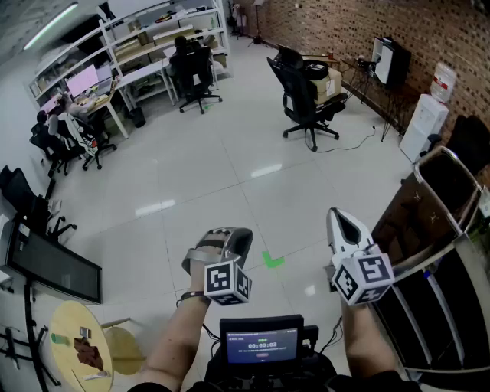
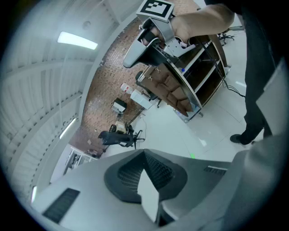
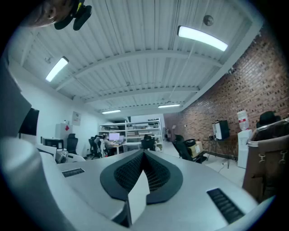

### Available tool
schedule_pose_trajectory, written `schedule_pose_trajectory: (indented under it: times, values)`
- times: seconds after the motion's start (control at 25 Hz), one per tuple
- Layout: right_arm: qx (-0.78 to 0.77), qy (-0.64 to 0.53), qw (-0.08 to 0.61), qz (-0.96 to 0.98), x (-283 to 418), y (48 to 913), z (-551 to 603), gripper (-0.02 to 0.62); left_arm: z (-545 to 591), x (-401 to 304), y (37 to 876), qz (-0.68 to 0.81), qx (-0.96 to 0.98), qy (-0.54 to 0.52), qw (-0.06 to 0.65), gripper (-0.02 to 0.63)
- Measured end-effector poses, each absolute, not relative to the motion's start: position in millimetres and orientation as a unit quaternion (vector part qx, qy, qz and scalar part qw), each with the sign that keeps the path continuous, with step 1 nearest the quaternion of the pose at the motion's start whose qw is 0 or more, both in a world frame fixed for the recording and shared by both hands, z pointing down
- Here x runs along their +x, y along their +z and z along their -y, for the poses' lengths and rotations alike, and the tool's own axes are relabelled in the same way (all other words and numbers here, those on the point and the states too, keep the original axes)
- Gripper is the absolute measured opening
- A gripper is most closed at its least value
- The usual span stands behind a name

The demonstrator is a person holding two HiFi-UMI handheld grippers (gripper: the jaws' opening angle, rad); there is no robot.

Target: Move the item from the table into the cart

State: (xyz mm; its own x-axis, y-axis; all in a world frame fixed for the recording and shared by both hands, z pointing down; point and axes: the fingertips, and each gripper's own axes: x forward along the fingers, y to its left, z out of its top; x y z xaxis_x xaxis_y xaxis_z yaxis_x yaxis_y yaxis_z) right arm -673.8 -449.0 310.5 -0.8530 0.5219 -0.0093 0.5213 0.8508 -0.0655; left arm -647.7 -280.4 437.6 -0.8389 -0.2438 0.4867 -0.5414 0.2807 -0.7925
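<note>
Here, entries run from the hands outward.

Left gripper (image 2: pixel 144 155): jaws pressed fully together, nothing between them; tilted somewhat downward, held in the air above the floor (image 1: pixel 230 168). Its cube with square markers faces the head camera.

Right gripper (image 3: pixel 143 155): jaws likewise closed tight and empty; held level, pointing across the room. In the head view it sits beside the left one, the two apart and not touching.

Screen (image 1: pixel 262 342): a small lit display just below both grippers, close to the person's body.

Green mark (image 1: pixel 272 260): on the floor, seen between the two grippers.

Cart (image 1: pixel 409 218): dark frame with a pale rail and a brown panel, standing at the right, near the right gripper.

Tabletop (image 1: pixel 73 318): small, round and yellowish, at the lower left, well apart from the cart. A brown thing (image 1: pixel 89 354) and a green thing (image 1: pixel 60 338) lie on it; which one is the task's item cannot be told. Neither gripper is near them.

Office chairs (image 1: pixel 306 96): black, farther out on the floor.

Brick wall (image 1: pixel 344 23): at the far right, with a water dispenser (image 1: pixel 425 122) against it.
</note>
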Motion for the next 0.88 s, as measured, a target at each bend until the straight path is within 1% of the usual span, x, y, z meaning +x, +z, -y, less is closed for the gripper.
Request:
schedule_pose_trajectory:
  times: [0.12,0.28,0.48,0.68,0.88]
  values:
    - [-0.299,0.032,-0.002,0.954,-677.1,301.3,344.8,0.000,182.5,-640.7,422.8,0.820,0.231,0.505,0.140,0.002]
    - [-0.344,0.030,0.000,0.938,-668.5,299.4,183.9,0.000,28.7,-610.3,414.8,0.832,0.187,0.501,0.150,0.002]
    - [-0.433,0.018,-0.008,0.901,-651.4,303.0,-19.7,0.000,-153.2,-570.7,398.2,0.882,0.113,0.429,0.160,0.002]
    - [-0.537,0.016,-0.001,0.844,-636.8,307.9,-196.9,0.000,-318.9,-522.5,395.5,0.902,0.006,0.380,0.205,0.002]
    - [-0.646,0.013,-0.005,0.763,-617.4,301.4,-342.2,0.000,-444.3,-477.5,382.1,0.913,-0.120,0.310,0.236,0.002]
